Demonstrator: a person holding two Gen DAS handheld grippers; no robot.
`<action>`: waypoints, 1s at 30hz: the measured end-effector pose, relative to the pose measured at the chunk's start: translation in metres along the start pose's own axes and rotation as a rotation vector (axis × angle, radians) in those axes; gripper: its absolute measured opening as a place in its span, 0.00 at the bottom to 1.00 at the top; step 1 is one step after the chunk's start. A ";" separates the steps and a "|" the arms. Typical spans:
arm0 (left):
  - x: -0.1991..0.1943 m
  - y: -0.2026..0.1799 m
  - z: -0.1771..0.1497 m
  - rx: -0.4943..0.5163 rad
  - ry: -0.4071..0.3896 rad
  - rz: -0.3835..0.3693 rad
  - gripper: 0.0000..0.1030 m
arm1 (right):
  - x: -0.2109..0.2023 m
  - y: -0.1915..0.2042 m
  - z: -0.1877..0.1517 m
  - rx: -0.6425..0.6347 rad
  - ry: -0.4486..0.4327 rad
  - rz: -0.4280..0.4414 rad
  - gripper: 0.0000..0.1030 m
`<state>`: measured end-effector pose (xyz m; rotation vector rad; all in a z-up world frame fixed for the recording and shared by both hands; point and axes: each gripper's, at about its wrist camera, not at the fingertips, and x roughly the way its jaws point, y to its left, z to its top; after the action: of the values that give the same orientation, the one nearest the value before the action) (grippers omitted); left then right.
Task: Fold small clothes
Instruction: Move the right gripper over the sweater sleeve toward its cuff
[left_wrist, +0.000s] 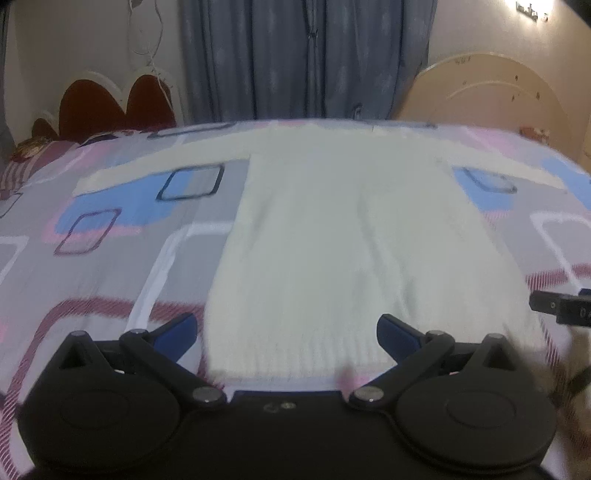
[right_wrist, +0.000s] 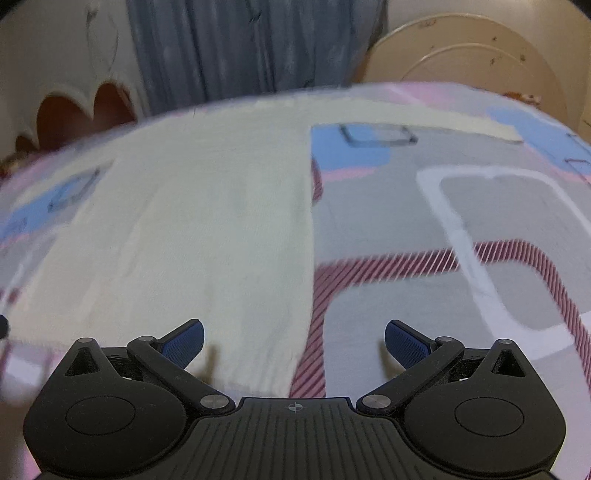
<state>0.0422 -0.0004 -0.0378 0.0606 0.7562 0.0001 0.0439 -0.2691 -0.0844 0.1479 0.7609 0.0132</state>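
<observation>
One white knit sweater (left_wrist: 332, 236) lies flat on the patterned bedsheet (left_wrist: 110, 266), its two sleeves spread out to either side and its ribbed hem nearest the cameras. No label or writing can be read on it (both views are blurred). The left gripper (left_wrist: 286, 332) hangs just above the hem with its two blue-padded fingers spread wide apart, one pad off the sweater's left edge and the other over its lower right part, holding nothing. The right gripper (right_wrist: 293, 341) sits at the sweater's right hem corner, its fingers likewise spread and gripping nothing, straddling the side edge. Bare sheet runs along both sides of the sweater. Beyond it hang blue curtains (left_wrist: 303, 59), with one headboard (left_wrist: 491, 92) to the right of them.
</observation>
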 end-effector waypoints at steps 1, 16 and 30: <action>0.003 0.000 0.004 -0.006 -0.001 -0.003 1.00 | -0.003 0.001 0.005 -0.004 -0.016 -0.021 1.00; 0.057 -0.012 0.064 0.044 -0.022 -0.172 0.84 | -0.002 -0.038 0.063 0.079 -0.100 -0.188 1.00; 0.152 -0.076 0.130 -0.033 0.001 -0.023 0.86 | 0.092 -0.177 0.155 0.139 -0.181 -0.180 0.99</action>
<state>0.2407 -0.0800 -0.0518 0.0205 0.7576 -0.0095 0.2099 -0.4579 -0.0618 0.2097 0.5919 -0.2219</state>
